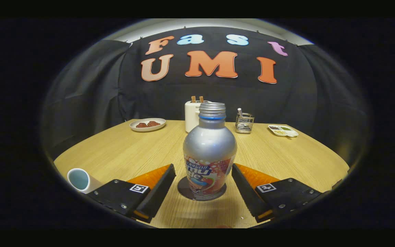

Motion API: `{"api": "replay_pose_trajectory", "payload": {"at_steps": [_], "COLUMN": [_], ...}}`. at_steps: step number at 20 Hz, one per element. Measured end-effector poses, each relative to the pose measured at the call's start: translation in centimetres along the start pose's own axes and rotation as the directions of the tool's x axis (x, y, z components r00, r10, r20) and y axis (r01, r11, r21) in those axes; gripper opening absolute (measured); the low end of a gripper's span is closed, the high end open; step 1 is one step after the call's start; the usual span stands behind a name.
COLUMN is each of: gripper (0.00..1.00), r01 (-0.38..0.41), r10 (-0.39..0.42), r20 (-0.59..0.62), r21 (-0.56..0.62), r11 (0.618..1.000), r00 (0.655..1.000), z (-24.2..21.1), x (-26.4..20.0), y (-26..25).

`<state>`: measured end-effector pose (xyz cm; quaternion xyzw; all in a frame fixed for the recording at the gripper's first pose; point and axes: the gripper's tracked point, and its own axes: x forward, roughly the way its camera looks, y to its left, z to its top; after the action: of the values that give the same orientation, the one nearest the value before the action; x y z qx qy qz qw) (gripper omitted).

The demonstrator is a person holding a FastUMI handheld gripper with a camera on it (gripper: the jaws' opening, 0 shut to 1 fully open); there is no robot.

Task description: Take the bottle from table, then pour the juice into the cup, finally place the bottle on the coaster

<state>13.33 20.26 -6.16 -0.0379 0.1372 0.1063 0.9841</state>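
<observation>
Bottle (209, 151) stands upright on the coaster (183, 189) between the fingers of the open claw (202, 192), touching neither. Smooth, rigid metal, probably slippery: grip the labelled lower body.

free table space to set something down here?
Bare wood on both sides of the bottle, stretching back toward the plate and the tray. Crowded along the back by the toaster and rack. Hand-held gripper is open around the bottle on its coaster.
</observation>
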Motion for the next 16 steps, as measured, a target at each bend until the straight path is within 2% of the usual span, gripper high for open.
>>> {"api": "replay_pose_trajectory", "payload": {"at_steps": [2, 5, 8, 10, 13, 16], "gripper": [0.99, 0.98, 0.98, 0.98, 0.98, 0.98], "r01": [0.038, 0.042, 0.047, 0.088, 0.190, 0.205], "r10": [-0.038, -0.050, -0.057, -0.100, -0.200, -0.209], "r20": [0.019, 0.081, 0.080, 0.099, 0.121, 0.131], "r21": [0.039, 0.105, 0.124, 0.121, 0.090, 0.040], "r11": [0.999, 0.994, 0.991, 0.989, 0.978, 0.978], "r00": [0.999, 0.995, 0.995, 0.990, 0.972, 0.969], "z": [0.9, 2.2, 1.5, 1.1, 0.6, 0.8], "x": [-2.1, -5.8, -9.0, -10.9, -12.4, -12.9], "y": [-0.5, -0.1, -0.7, -2.2, -4.6, -4.0]}}
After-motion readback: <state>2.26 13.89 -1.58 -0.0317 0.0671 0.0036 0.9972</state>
